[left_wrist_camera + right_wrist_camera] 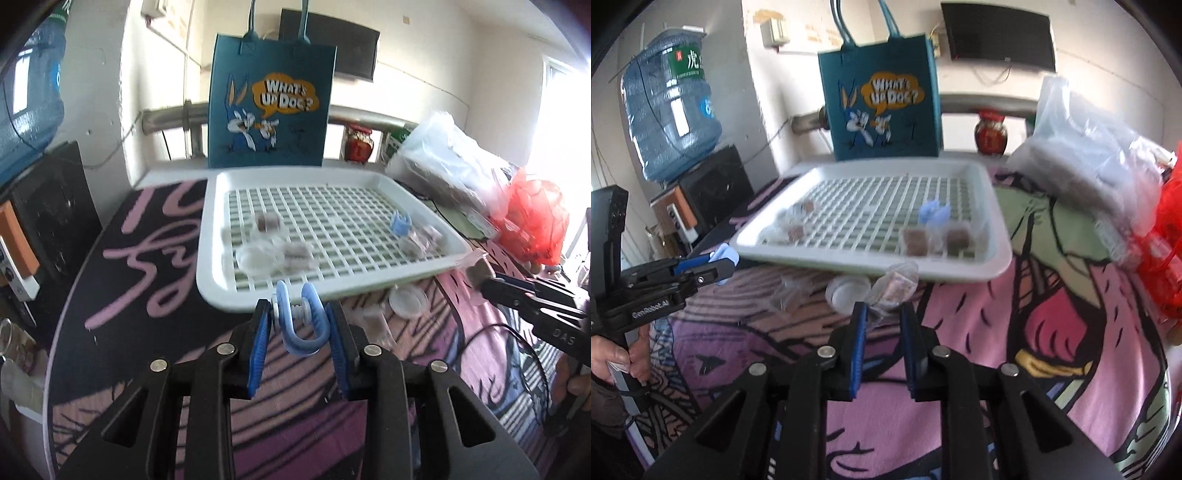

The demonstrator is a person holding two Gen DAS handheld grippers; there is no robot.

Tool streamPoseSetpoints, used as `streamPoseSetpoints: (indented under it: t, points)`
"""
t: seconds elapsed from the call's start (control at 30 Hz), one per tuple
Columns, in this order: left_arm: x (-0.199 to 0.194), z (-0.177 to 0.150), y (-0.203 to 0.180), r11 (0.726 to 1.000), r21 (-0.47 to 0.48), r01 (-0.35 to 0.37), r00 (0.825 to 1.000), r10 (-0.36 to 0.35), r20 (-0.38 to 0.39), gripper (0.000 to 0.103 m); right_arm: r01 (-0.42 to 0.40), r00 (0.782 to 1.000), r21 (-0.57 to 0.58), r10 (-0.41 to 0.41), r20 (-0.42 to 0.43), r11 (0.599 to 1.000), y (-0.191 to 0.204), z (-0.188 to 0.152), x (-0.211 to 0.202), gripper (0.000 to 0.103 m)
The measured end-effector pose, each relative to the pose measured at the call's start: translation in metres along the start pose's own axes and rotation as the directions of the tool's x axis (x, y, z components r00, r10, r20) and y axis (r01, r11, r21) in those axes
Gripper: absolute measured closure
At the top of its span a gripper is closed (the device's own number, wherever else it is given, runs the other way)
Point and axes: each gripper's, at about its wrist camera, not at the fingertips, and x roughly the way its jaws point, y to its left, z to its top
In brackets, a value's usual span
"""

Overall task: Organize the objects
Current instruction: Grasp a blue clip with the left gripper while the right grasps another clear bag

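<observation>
My left gripper [298, 314] is shut on a blue U-shaped clip [301, 325] with white rollers, held just above the patterned cloth before the white grid tray [258, 301]. My right gripper [884, 312] is shut on a clear-wrapped brown candy [895, 288], also lifted near the tray's [997, 264] front rim. Each wrist view shows the other gripper: the right gripper [478, 277] with its candy [472, 269], the left gripper [726, 266] with its clip [726, 254]. In the tray lie another blue clip [934, 214] and several wrapped candies [916, 242].
A small clear round lid [849, 291] and an empty wrapper [790, 291] lie on the cloth by the tray. A blue cartoon tote bag [882, 99] stands behind the tray. Plastic bags [1089, 155] and a red bag [1167, 258] crowd the right side. A water jug [668, 110] stands far left.
</observation>
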Motion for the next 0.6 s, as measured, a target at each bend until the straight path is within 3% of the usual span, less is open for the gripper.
streamPoseSetpoints:
  t: [0.3, 0.6]
  points:
    - [-0.0004, -0.0026, -0.0005, 1.000, 0.022, 0.006, 0.998, -0.007, 0.058, 0.073, 0.041, 0.994, -0.039, -0.037, 0.099, 0.998, 0.0068, -0.0006, -0.0041, 0.085]
    - [-0.0025, -0.0039, -0.0027, 0.999, 0.031, 0.013, 0.997, -0.015, 0.070, 0.073, 0.050, 0.994, -0.059, -0.044, 0.101, 0.997, 0.0078, -0.0051, -0.0011, 0.085]
